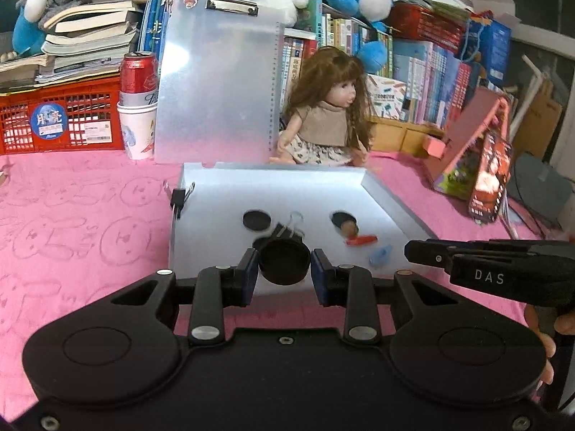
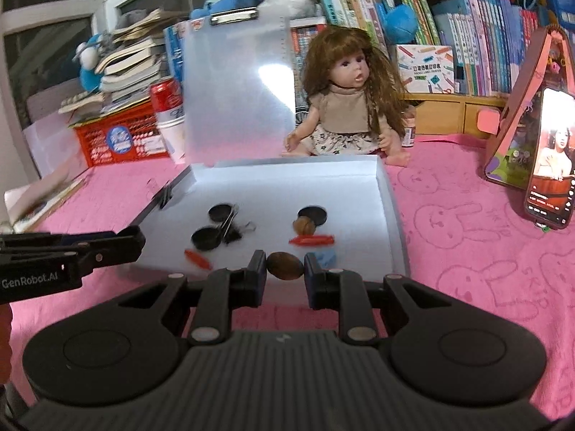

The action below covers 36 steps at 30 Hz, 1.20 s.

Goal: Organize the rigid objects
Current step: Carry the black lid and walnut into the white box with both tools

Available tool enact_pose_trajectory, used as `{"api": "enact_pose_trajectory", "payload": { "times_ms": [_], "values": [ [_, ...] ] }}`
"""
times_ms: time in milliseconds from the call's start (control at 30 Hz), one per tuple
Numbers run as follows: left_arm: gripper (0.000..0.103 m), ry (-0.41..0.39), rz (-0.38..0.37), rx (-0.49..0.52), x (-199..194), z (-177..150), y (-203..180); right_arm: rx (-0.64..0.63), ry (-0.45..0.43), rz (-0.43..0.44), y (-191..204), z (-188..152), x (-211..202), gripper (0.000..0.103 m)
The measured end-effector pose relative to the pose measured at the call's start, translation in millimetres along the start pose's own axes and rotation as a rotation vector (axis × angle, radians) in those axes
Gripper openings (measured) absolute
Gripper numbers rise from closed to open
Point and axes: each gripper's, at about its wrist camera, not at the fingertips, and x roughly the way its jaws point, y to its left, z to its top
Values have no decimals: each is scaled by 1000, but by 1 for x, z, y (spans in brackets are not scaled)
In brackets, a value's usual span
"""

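The left gripper (image 1: 284,269) has its jaws closed narrowly on a round black cap (image 1: 284,265), a blue pad pressing each side of it. The right gripper (image 2: 285,269) has its jaws pinched tight on a brown walnut (image 2: 285,265), held end to end between the pads.

Just beyond both pairs of jaws lies an open, shallow white box (image 2: 390,194) on a pink cloth printed with rabbits (image 2: 467,251); whether a bench or a bed lies under the cloth cannot be told. The box's translucent lid (image 1: 215,82) stands upright at its far edge, with a metal clip at the top.

Inside the box, ahead of the left jaws, a black binder clip (image 1: 284,231) lies just past the held cap, and a flat black disc (image 1: 256,219) sits a little farther and to the left. To the right of those jaws are a second walnut (image 1: 349,229) touching another black disc, an orange carrot-shaped piece (image 1: 361,240) beside it, and a small blue piece (image 1: 380,255) nearest the jaws. From the right wrist view, a second orange piece (image 2: 197,258) lies to the left of the right jaws, near a black disc (image 2: 206,238). Another binder clip (image 1: 177,199) grips the box's left wall.

Beyond the box sits a long-haired doll (image 1: 325,115), with a red can (image 1: 138,75) standing in a paper cup to the left of the lid. To the right of the right jaws, well apart, a phone (image 2: 550,158) leans on a pink stand.
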Motion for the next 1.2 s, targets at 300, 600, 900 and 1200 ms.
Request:
{"api": "enact_pose_trajectory", "payload": {
  "times_ms": [300, 600, 900, 1200],
  "values": [
    [30, 101, 6, -84, 77, 53, 15, 115, 97, -1, -25, 51, 59, 27],
    [30, 198, 55, -123, 148, 75, 24, 128, 200, -47, -29, 67, 119, 28],
    [30, 216, 96, -125, 182, 80, 23, 97, 213, -89, -26, 73, 147, 27],
    [30, 223, 119, -98, 192, 73, 19, 93, 236, -96, -29, 67, 159, 28]
  ]
}}
